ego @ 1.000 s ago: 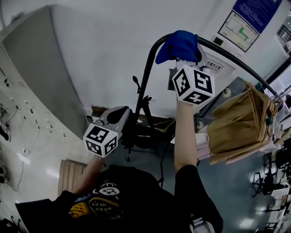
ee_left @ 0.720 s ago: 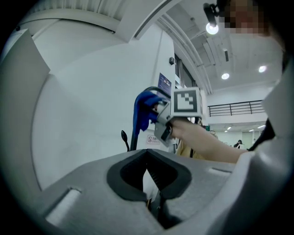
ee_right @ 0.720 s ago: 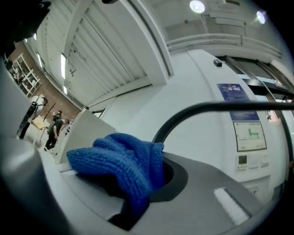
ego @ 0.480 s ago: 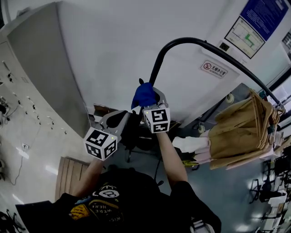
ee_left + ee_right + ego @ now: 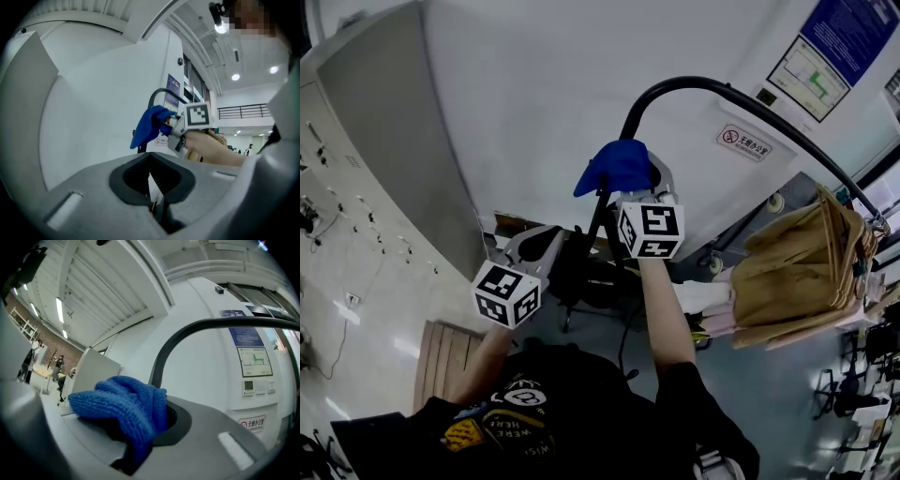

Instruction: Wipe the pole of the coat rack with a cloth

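The coat rack's black pole (image 5: 614, 173) rises from the floor and bends over to the right (image 5: 741, 98). My right gripper (image 5: 636, 183) is shut on a blue knitted cloth (image 5: 614, 164) and presses it against the upright stretch, just below the bend. The right gripper view shows the cloth (image 5: 122, 413) bunched between the jaws, with the pole (image 5: 161, 357) right behind it. My left gripper (image 5: 539, 246) hangs lower left, near the rack's foot, with its jaws shut (image 5: 152, 201). The left gripper view shows the cloth (image 5: 147, 126) and the right gripper (image 5: 176, 129) up ahead.
Tan coats (image 5: 797, 262) hang on the rail's right end. A white wall with signs (image 5: 811, 75) stands behind the rack. A grey cabinet (image 5: 384, 141) is at the left, and a wooden pallet (image 5: 445, 361) lies on the floor. Black gear (image 5: 581, 272) clusters around the rack's base.
My right gripper slid the cloth from the top of the bend down the upright pole, then came a little way back up. The left gripper stayed where it was.
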A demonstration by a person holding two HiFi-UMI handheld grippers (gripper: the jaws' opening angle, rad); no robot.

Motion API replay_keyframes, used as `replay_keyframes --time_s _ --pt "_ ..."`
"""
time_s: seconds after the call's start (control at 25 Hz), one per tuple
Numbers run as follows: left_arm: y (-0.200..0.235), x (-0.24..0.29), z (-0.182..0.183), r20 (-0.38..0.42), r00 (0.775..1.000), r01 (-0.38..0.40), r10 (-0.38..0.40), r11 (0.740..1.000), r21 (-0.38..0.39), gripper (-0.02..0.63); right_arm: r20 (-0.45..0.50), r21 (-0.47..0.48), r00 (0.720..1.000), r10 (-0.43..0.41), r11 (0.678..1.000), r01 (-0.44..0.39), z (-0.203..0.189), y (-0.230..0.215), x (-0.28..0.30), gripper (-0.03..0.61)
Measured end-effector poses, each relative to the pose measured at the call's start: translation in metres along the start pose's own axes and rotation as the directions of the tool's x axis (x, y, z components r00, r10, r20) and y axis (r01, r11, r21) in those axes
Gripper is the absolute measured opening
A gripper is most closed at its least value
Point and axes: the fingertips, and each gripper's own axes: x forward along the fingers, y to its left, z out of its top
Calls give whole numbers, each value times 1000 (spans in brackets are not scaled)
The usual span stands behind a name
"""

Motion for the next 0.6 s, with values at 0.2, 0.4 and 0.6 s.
replay_keyframes --time_s 0.2,0.4,0.6 --pt "-8 6 6 2 1000 26 -26 999 18 3 109 67 993 -42 997 35 89 -42 13 37" --pt "-16 11 7 0 999 54 -54 998 19 4 143 196 985 -102 978 73 128 -84 -1 38" --pt "-21 12 5 -5 998 68 -68 998 20 3 160 299 967 -200 943 145 133 -123 -25 38"
